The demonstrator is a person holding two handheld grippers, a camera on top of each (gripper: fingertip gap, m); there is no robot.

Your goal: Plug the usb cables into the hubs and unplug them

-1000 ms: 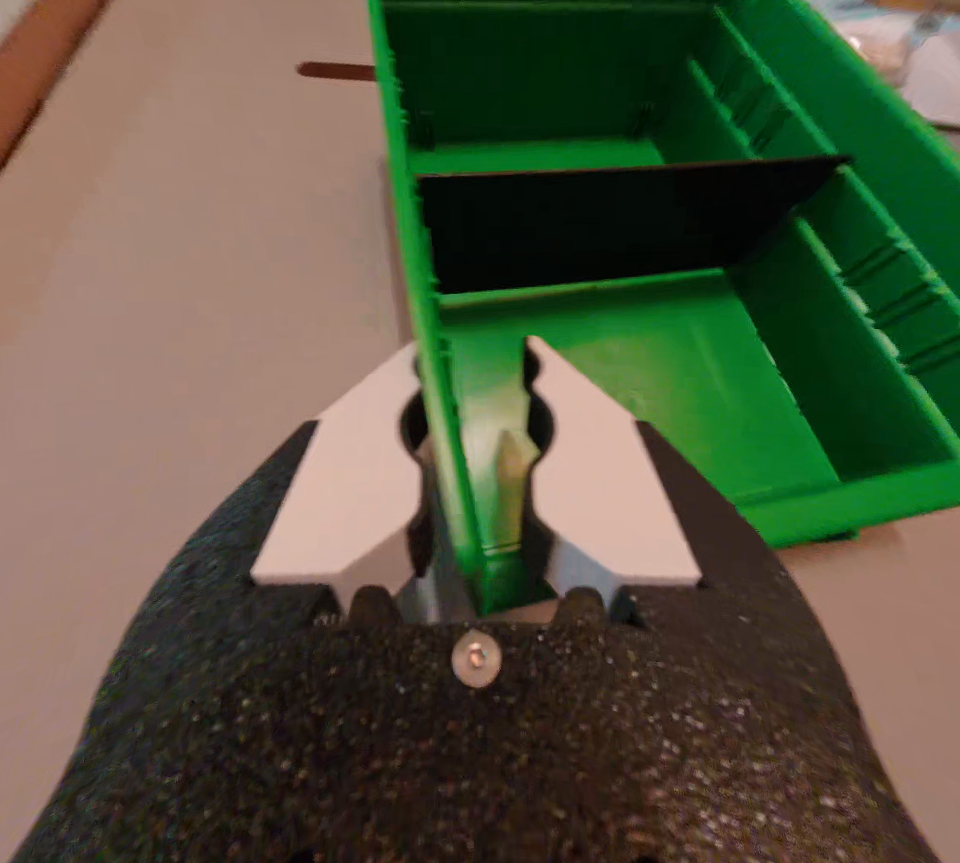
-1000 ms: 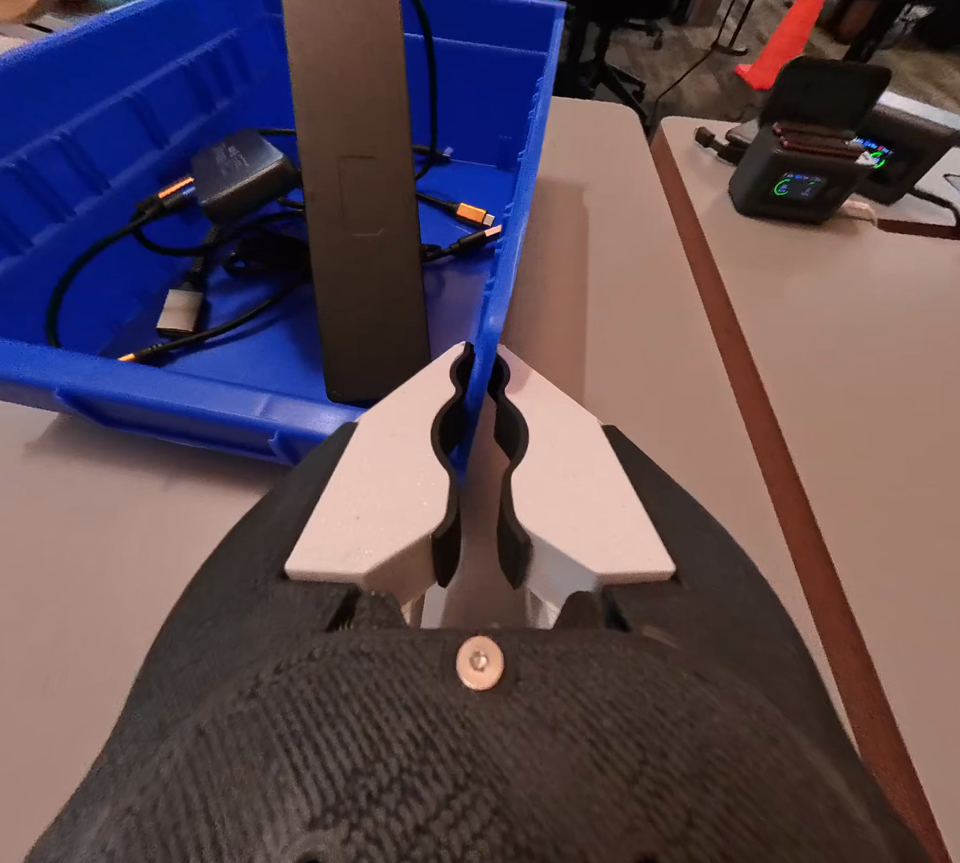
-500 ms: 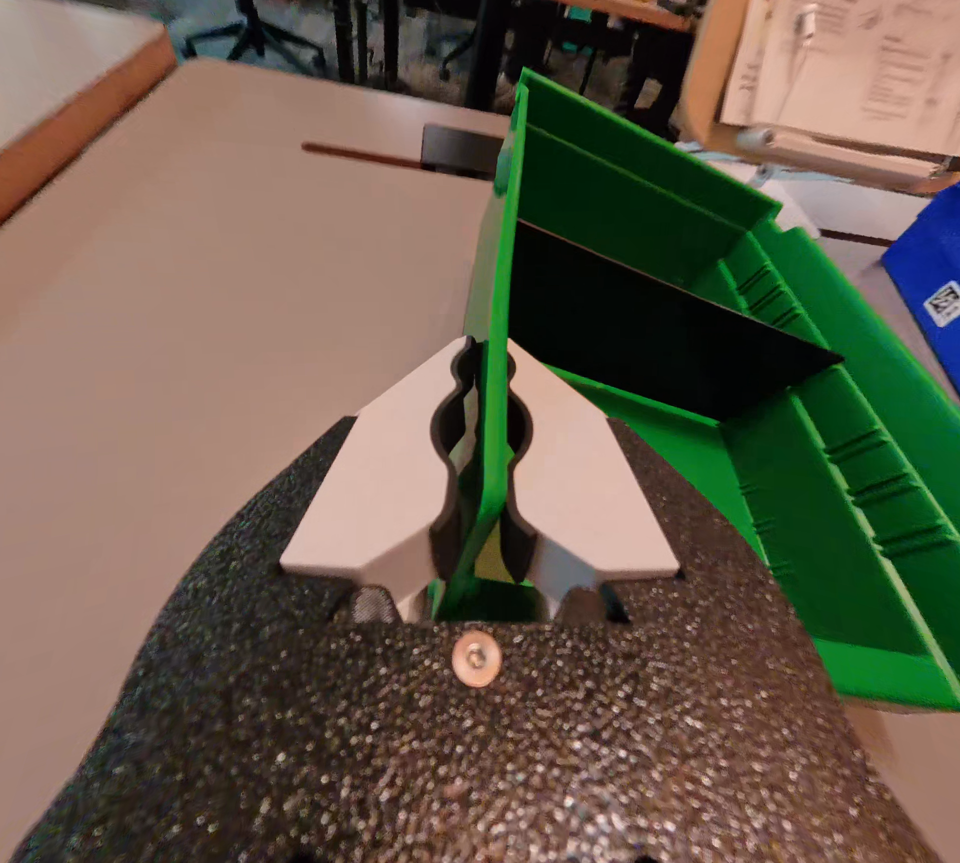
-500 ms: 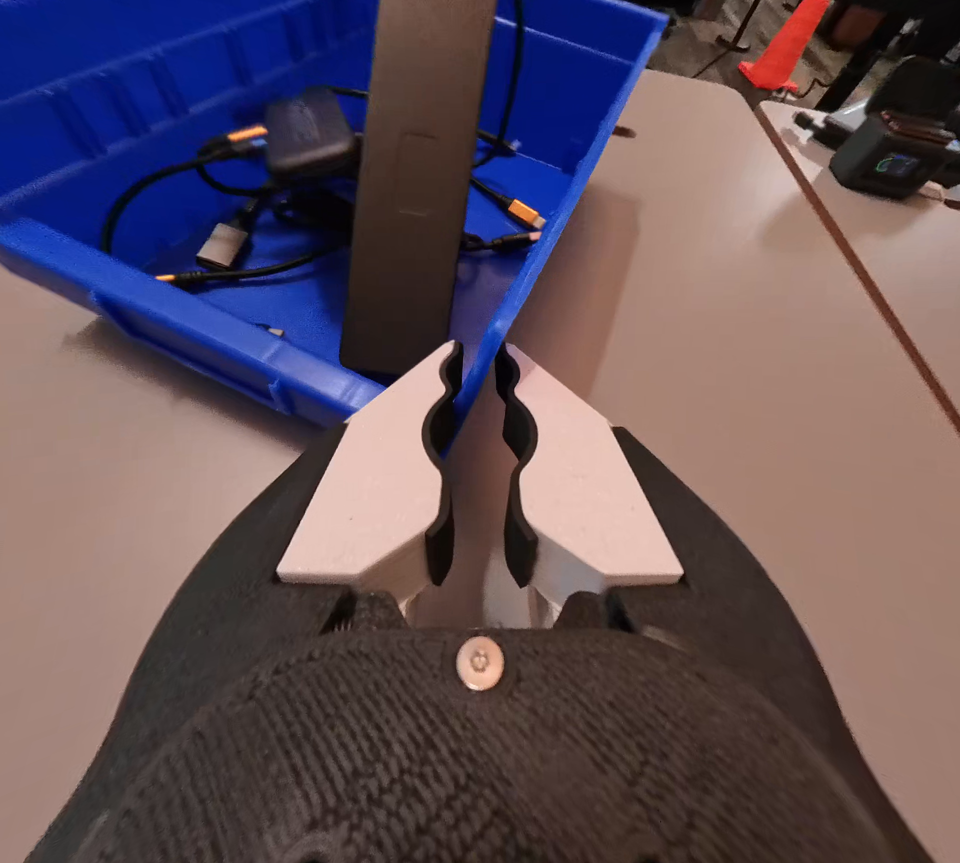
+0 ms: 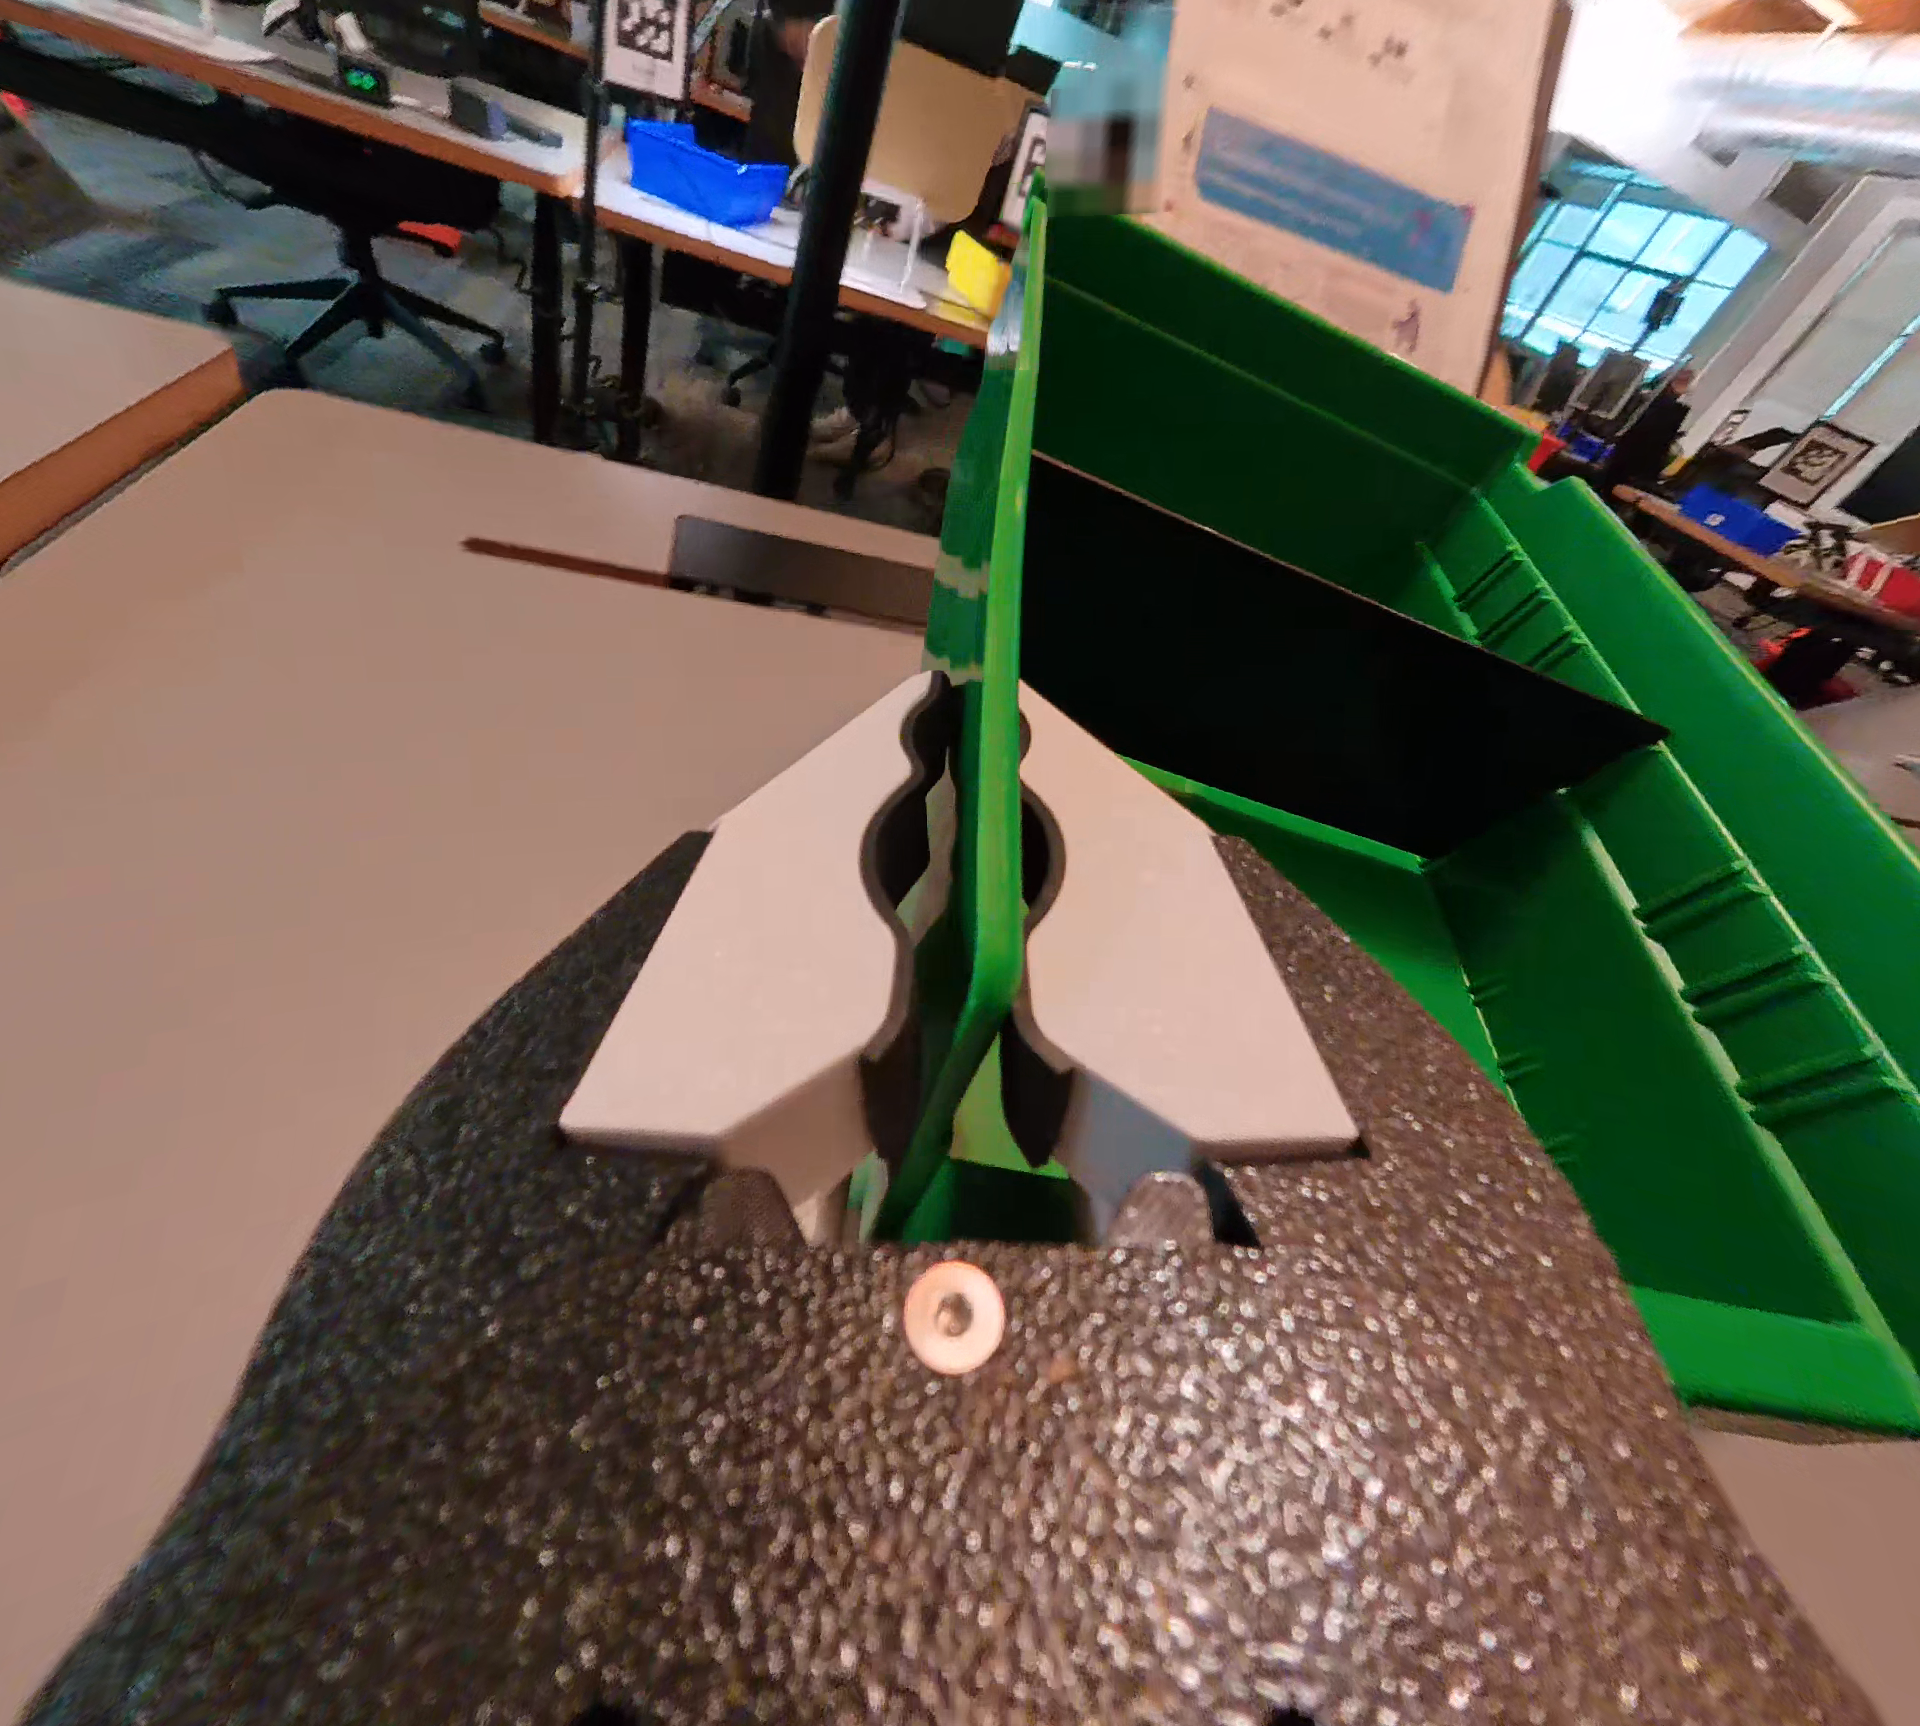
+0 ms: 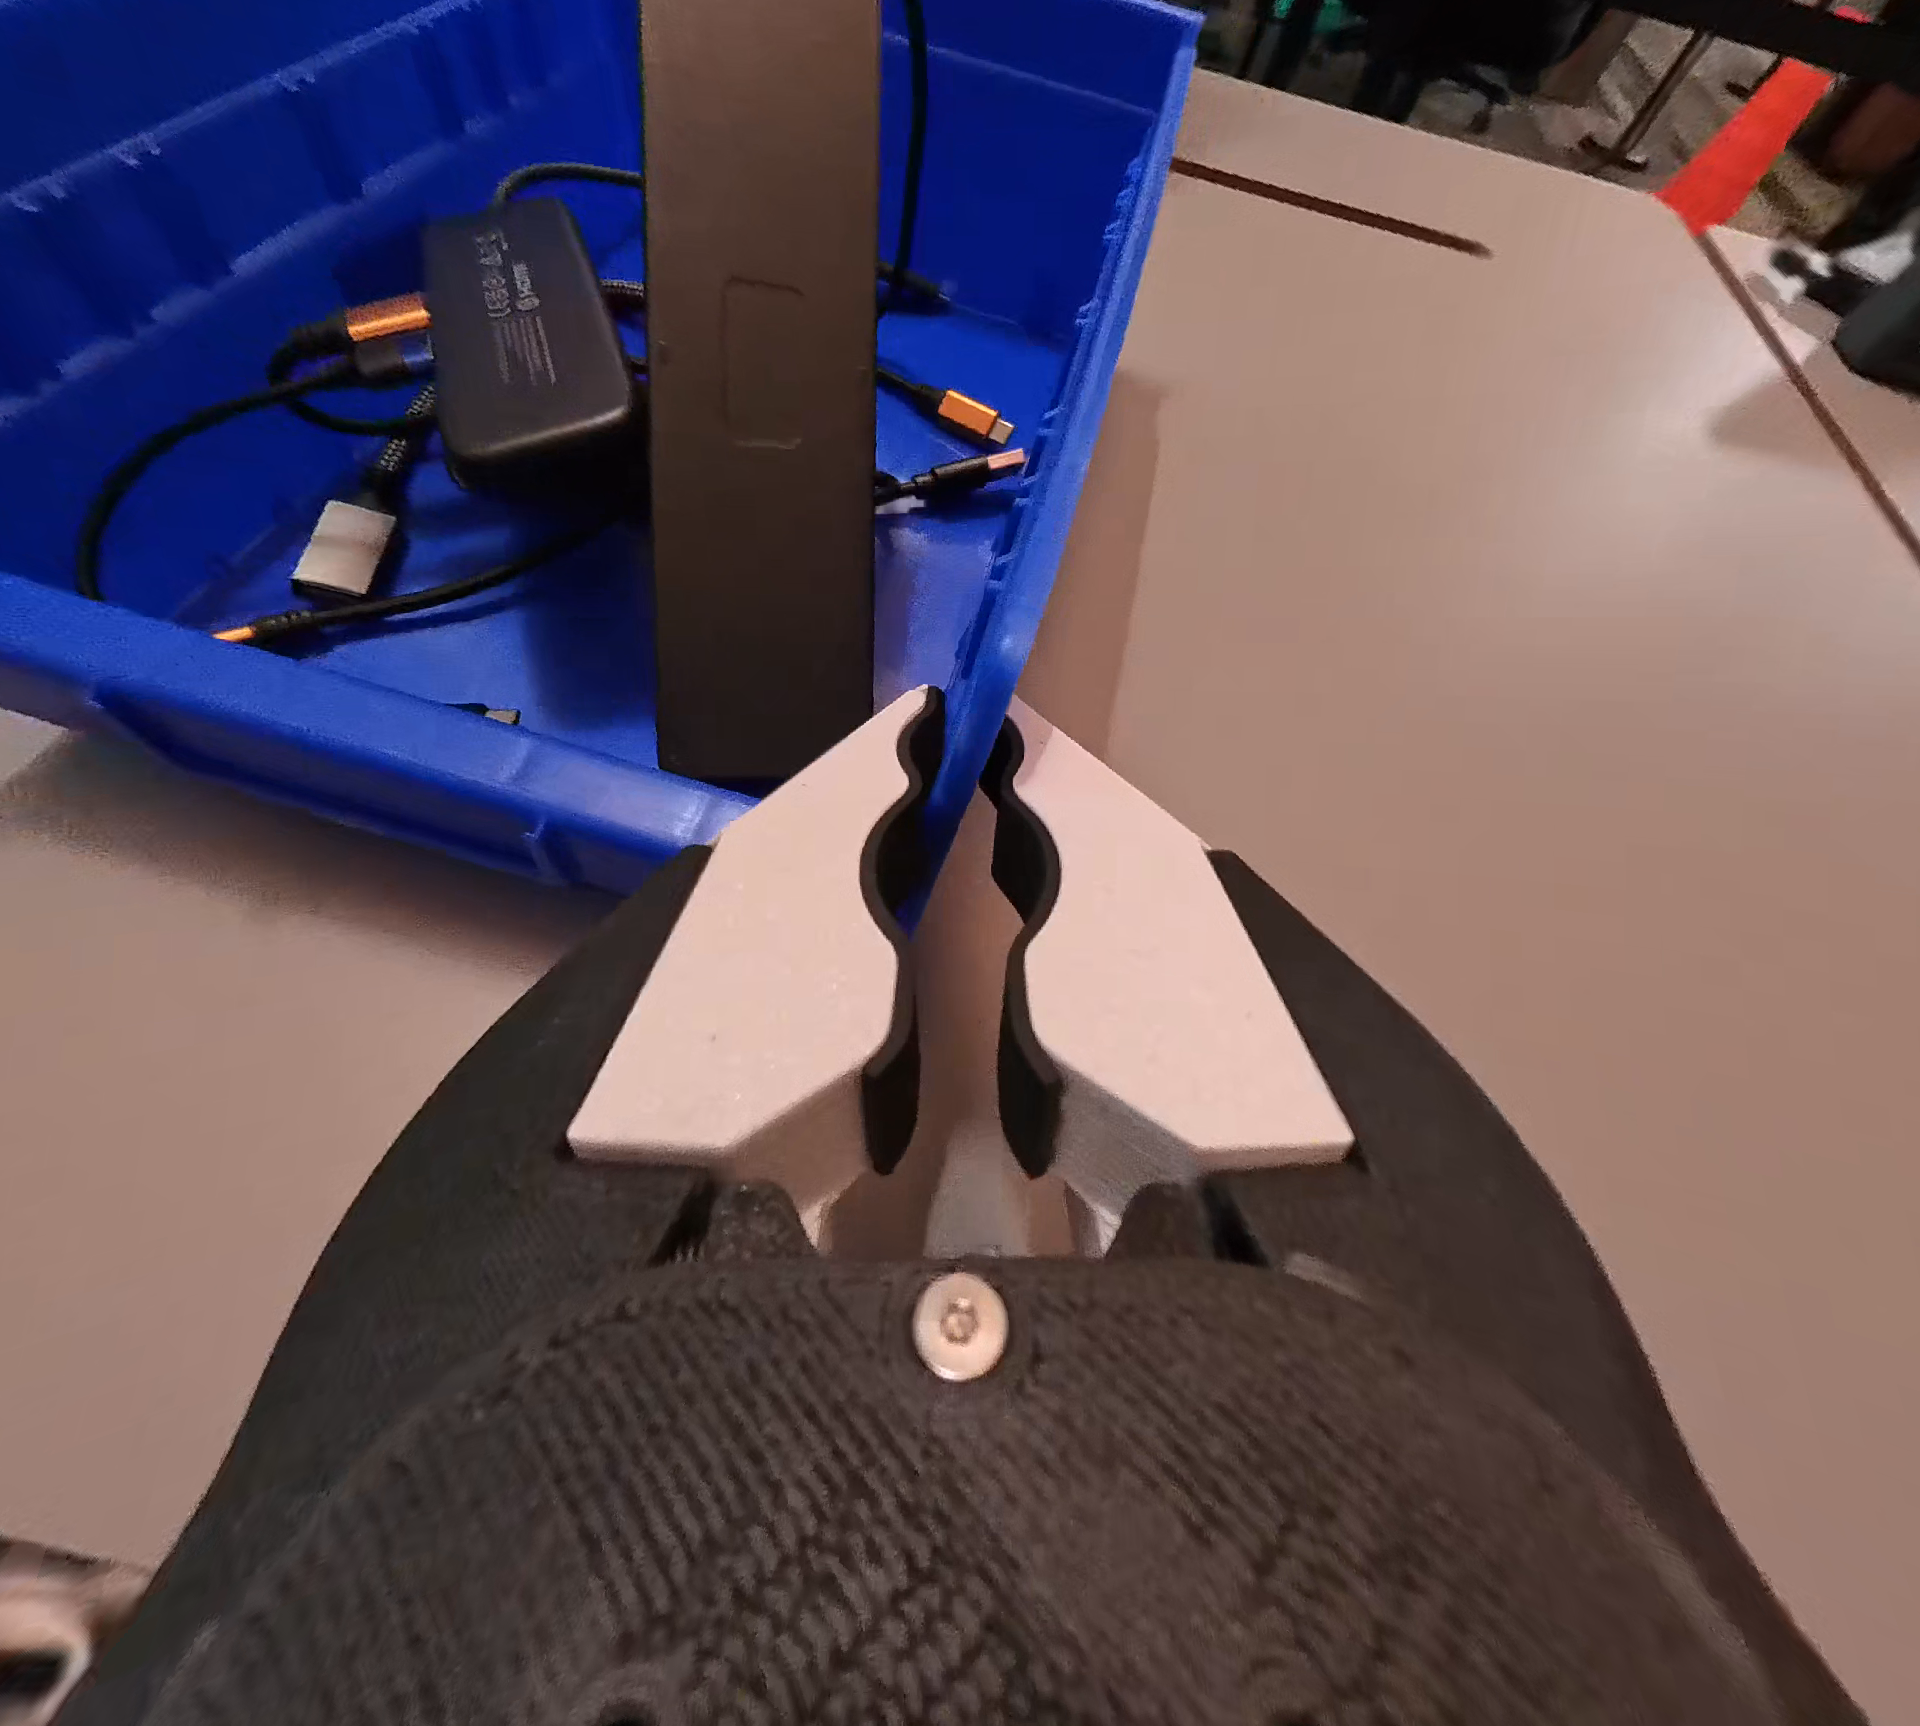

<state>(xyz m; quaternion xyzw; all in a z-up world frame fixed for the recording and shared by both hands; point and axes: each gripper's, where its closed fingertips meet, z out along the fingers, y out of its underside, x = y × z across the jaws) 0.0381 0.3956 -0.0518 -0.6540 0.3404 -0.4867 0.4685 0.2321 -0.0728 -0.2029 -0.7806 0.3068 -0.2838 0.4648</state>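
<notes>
Left tongs clamp green bin wall — right tongs pinch blue bin.

Both grippers clamped nearly closed

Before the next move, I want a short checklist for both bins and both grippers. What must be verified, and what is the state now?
1. Left gripper shut on the green bin side wall: ok.
2. Green bin held level: not ok, it is tilted, one side lifted.
3. Green bin free of cables and hubs: ok in the visible compartments; only a black divider shows.
4. Right gripper grip on the blue bin wall: cannot tell; the fingers straddle the corner, a gap shows.
5. Black hub and cables inside the blue bin: ok.
6. Table beside the blue bin clear: ok.
</notes>
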